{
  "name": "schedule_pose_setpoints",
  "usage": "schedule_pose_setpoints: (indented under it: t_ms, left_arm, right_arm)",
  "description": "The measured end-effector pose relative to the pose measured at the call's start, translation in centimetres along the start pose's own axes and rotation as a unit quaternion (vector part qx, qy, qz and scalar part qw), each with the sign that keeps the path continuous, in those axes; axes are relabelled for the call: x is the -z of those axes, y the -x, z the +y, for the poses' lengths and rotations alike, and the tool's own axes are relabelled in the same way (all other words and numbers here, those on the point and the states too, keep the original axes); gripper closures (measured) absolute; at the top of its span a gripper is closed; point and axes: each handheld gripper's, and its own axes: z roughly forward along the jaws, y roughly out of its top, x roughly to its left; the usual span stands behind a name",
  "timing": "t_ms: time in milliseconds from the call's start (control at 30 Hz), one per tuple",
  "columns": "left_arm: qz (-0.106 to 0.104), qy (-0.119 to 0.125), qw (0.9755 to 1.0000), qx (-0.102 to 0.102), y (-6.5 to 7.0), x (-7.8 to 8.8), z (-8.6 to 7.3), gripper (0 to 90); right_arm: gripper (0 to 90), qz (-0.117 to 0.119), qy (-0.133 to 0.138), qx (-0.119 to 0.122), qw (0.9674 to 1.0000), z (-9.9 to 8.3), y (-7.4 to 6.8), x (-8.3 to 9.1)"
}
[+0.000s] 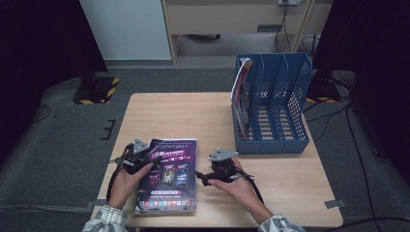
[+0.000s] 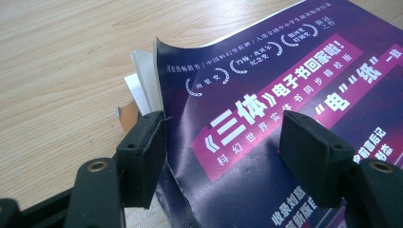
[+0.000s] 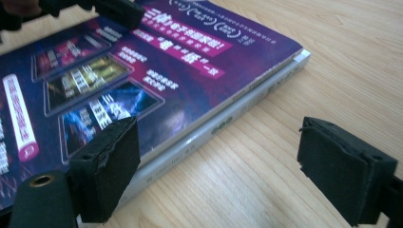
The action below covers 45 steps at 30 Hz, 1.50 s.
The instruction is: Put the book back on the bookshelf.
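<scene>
The worktop (image 1: 270,183) carries a blue file rack (image 1: 271,108) at its far right, with one booklet already standing in the rack's leftmost slot. Well nearer the person than the rack, at the front left, lies the purple magazine (image 1: 168,176), flat, its cover corner curling up at the far left. The left gripper (image 2: 223,142) sits at that curled corner, its fingers (image 2: 142,156) apart, one against the lifted cover edge and the other over the cover, not yet pinching. The right gripper (image 3: 223,161) waits just beside the magazine's right edge, fingers apart, one over the cover and one above bare wood. To lift cleanly, the left should probably take the whole thickness, not the cover alone, while the right slides under the spine edge.
</scene>
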Motion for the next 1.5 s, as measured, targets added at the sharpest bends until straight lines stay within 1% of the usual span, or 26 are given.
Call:
schedule_pose_setpoints:
  t_ms: [67,167,233,267,433,500,633,700,733,767,800,867,900,967,1000,1033,1133,1233,1300,1367,1500]
  left_arm:
    - [-0.001,0.001,1.0,0.0,0.0,0.0,0.0,32.7]
    - [-0.001,0.003,1.0,-0.002,0.2,-0.1,0.0,32.7]
    - [0.0,0.003,1.0,-0.006,0.3,-0.1,0.1,32.6]
    - [0.0,0.004,1.0,-0.005,0.3,-0.2,0.1,32.5]
    - [0.0,0.004,1.0,-0.007,0.4,-0.1,0.1,32.3]
    - [-0.001,0.004,1.0,-0.008,0.4,-0.2,0.1,32.3]
    - [-0.003,0.005,0.9999,-0.012,0.7,-0.3,0.2,32.3]
    - [-0.016,0.008,0.9997,-0.014,1.0,-0.4,0.3,33.6]
    - [-0.02,0.007,0.9996,-0.019,1.3,-0.5,0.4,33.7]
    - [-0.021,0.007,0.9995,-0.024,1.7,-0.6,0.5,33.8]
    - [-0.016,0.004,0.9994,-0.029,2.1,-0.7,0.7,33.6]
    - [-0.014,0.001,0.9996,-0.025,2.3,-0.8,0.8,31.8]
    - [-0.016,0.001,0.9996,-0.024,2.2,-0.8,0.8,31.5]
    - [-0.022,0.005,0.9996,-0.018,2.0,-0.9,0.7,30.8]
    - [-0.024,0.007,0.9996,-0.014,1.9,-0.9,0.6,30.5]
    - [-0.024,0.01,0.9996,-0.011,1.9,-0.9,0.5,30.2]
    - [-0.024,0.014,0.9996,-0.007,1.9,-0.9,0.4,29.7]
    - [-0.026,0.016,0.9995,0.004,1.8,-1.0,0.2,28.9]
    - [-0.026,0.016,0.9995,0.003,1.8,-1.0,0.2,28.9]
    - [-0.026,0.016,0.9995,0.002,1.8,-1.0,0.2,28.9]
    - [-0.026,0.018,0.9995,0.004,1.8,-1.0,0.2,28.8]
  right_arm:
    - [14.0,0.007,-0.002,-0.006,1.0,0.2,0.1,-0.3]
    - [12.6,0.017,-0.009,-0.01,0.9998,0.4,0.3,-1.0]
    - [12.3,0.019,-0.015,-0.007,0.9997,0.4,0.3,-1.4]
    - [13.6,0.02,-0.015,-0.008,0.9997,0.4,0.3,-1.7]
    - [12.9,0.032,-0.027,-0.014,0.999,0.4,0.5,-2.9]
    - [12.7,0.037,-0.026,-0.023,0.9987,0.4,0.5,-3.1]
    - [11.7,0.042,-0.026,-0.023,0.9985,0.4,0.5,-3.1]
    - [11.4,0.043,-0.027,-0.022,0.9985,0.4,0.5,-3.1]
    - [11.0,0.044,-0.029,-0.022,0.9984,0.4,0.4,-3.2]
    - [10.0,0.046,-0.031,-0.022,0.9983,0.4,0.4,-3.2]
    - [8.0,0.045,-0.03,-0.024,0.9982,0.3,0.3,-3.2]
    - [7.7,0.042,-0.032,-0.023,0.9983,0.3,0.4,-3.2]
    - [8.1,0.043,-0.031,-0.027,0.9982,0.2,0.5,-3.1]
    - [7.9,0.045,-0.03,-0.034,0.9979,0.1,0.7,-3.1]
    - [7.7,0.046,-0.028,-0.034,0.998,0.0,0.7,-3.1]
    - [7.6,0.047,-0.029,-0.039,0.9977,0.0,0.7,-3.1]
    - [7.4,0.047,-0.027,-0.04,0.9977,-0.1,0.8,-3.2]
    - [7.1,0.051,-0.023,-0.053,0.997,-0.3,0.8,-3.2]
    - [6.8,0.062,-0.02,-0.077,0.9949,-0.7,1.0,-3.4]
    - [6.6,0.067,-0.018,-0.088,0.9937,-0.8,1.1,-3.5]
    - [6.7,0.074,-0.019,-0.093,0.9928,-0.8,1.1,-3.7]
